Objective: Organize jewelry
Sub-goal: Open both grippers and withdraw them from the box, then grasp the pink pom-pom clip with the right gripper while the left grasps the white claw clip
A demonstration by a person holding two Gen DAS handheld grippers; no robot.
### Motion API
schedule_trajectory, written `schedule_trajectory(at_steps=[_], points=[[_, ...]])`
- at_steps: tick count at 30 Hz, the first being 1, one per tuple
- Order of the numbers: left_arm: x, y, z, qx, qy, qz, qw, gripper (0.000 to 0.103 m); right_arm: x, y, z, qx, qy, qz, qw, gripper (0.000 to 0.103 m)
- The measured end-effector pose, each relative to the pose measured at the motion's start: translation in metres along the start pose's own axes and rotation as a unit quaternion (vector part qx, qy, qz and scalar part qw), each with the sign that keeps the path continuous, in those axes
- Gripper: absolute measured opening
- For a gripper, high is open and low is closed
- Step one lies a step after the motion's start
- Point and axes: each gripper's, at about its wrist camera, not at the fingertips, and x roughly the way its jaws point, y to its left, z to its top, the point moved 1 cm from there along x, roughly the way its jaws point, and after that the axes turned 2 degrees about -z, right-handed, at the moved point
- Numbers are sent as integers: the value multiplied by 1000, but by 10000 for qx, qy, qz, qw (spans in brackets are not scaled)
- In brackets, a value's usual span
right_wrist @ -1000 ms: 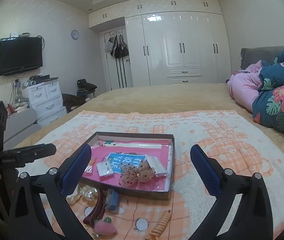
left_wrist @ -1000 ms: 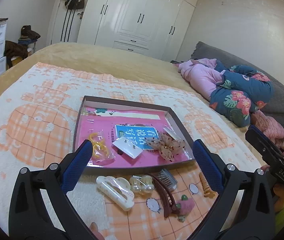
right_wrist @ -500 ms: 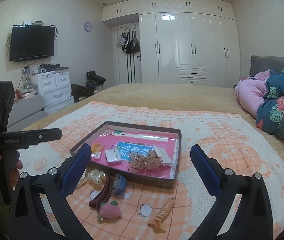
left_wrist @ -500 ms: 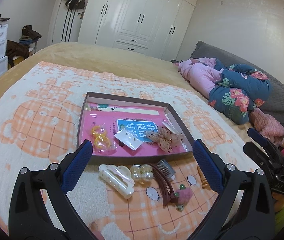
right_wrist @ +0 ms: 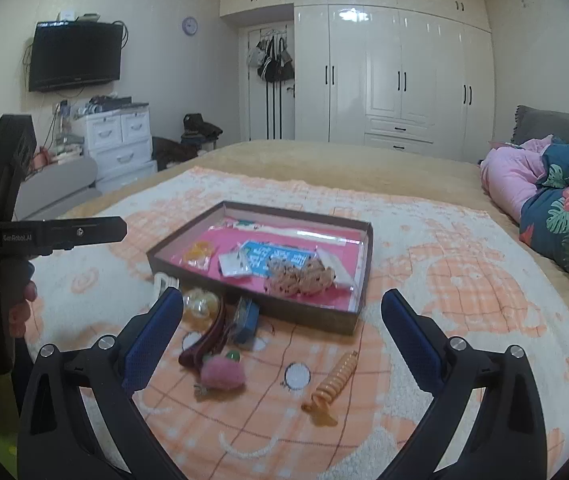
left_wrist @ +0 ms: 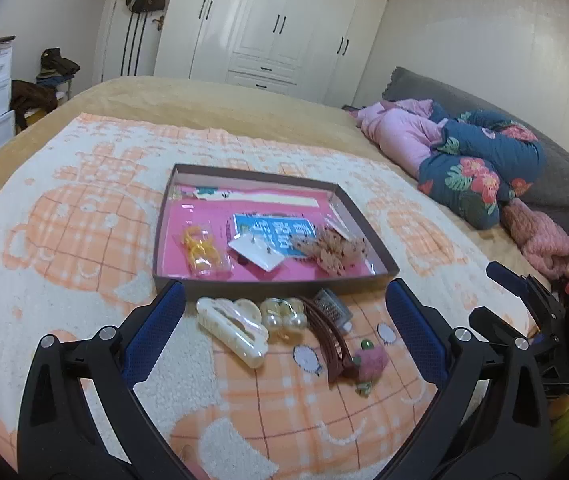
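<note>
Pink lining shows inside the shallow brown tray [left_wrist: 172,236] that sits on an orange-and-cream blanket [left_wrist: 64,240] spread over the bed. In the tray lie a bag of yellow rings [left_wrist: 202,250], a white card [left_wrist: 256,254], a blue printed card [left_wrist: 274,228] and a beige spotted bow [left_wrist: 330,252]. Just in front of the tray's near wall, on the blanket, lie a cream hair claw clip [left_wrist: 230,326], a pearl clip [left_wrist: 284,314], a dark red barrette [left_wrist: 326,338], a small comb clip [left_wrist: 332,308] and a pink fuzzy strawberry clip [left_wrist: 368,362]. An orange spiral hair tie [right_wrist: 330,386] lies apart from that cluster, nearer the right side. The left claw [left_wrist: 282,320] hangs spread wide above the cluster, grasping nothing. The right claw [right_wrist: 282,322] is likewise released and empty, poised over the blanket before the tray. Folded bedding [left_wrist: 480,172] is piled at the bed's far right.
</note>
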Motion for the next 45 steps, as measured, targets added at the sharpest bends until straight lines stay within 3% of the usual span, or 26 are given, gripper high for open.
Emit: schedule_trajectory(at_steps=[14,24,27,36,45], points=[[18,12,-23,-18,375,159,9992,92,21,14,-24,-195,425,150,9988,97],[39,33,-40,-205,678,308,9970,92,52,22,-42,-178,1009,313,9942,96],[43,37,-42,-252,705,343,9966,92,63,19,-47,-63,1221,407,9917,83],[58,44,-45,-407,806,307,9954,92,88,24,-55,108,1639,885,9824,71],[79,43,-44,-410,928,315,9943,89,91,33,-56,248,1702,1408,9750,56]])
